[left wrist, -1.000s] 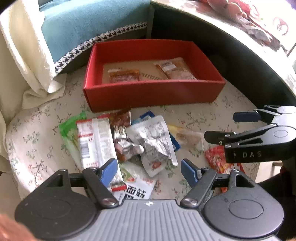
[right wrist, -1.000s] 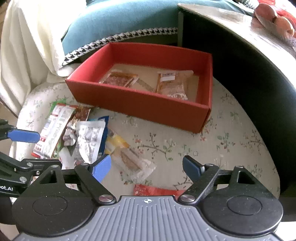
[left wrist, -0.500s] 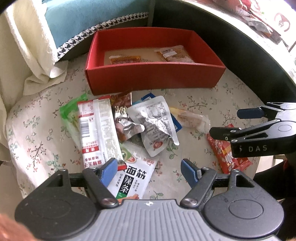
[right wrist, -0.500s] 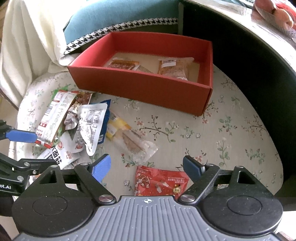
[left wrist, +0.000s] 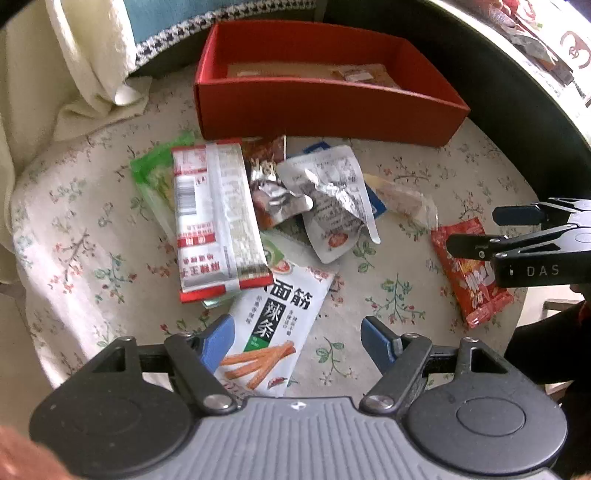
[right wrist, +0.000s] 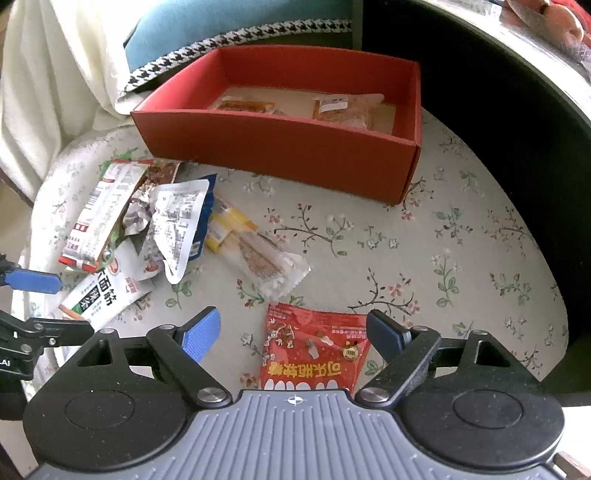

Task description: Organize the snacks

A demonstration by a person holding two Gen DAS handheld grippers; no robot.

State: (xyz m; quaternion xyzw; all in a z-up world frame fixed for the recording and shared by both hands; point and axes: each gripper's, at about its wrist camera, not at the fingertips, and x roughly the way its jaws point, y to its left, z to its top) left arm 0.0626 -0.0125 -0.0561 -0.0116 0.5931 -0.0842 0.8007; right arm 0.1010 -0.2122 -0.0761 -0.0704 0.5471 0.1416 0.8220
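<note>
A red box (left wrist: 325, 107) (right wrist: 280, 147) stands at the back of the flowered table and holds two snack packets (right wrist: 347, 109). A heap of snack packets (left wrist: 221, 206) (right wrist: 140, 221) lies in front of it at the left. My left gripper (left wrist: 295, 338) is open and empty, above a white packet with black lettering (left wrist: 273, 325). My right gripper (right wrist: 291, 334) is open and empty, above a red packet (right wrist: 314, 350) that also shows in the left wrist view (left wrist: 469, 273). A clear wrapped snack bar (right wrist: 258, 254) lies mid-table.
A blue cushion with a checked border (right wrist: 229, 29) and a cream cloth (left wrist: 85, 66) lie behind the box. A dark curved table edge (right wrist: 517, 92) rises at the right. The flowered tablecloth (right wrist: 443, 240) shows bare at the right of the packets.
Both grippers have pulled back from the box toward the table's near edge. The white lettered packet and the red packet have come into view between the fingers. Both stay open.
</note>
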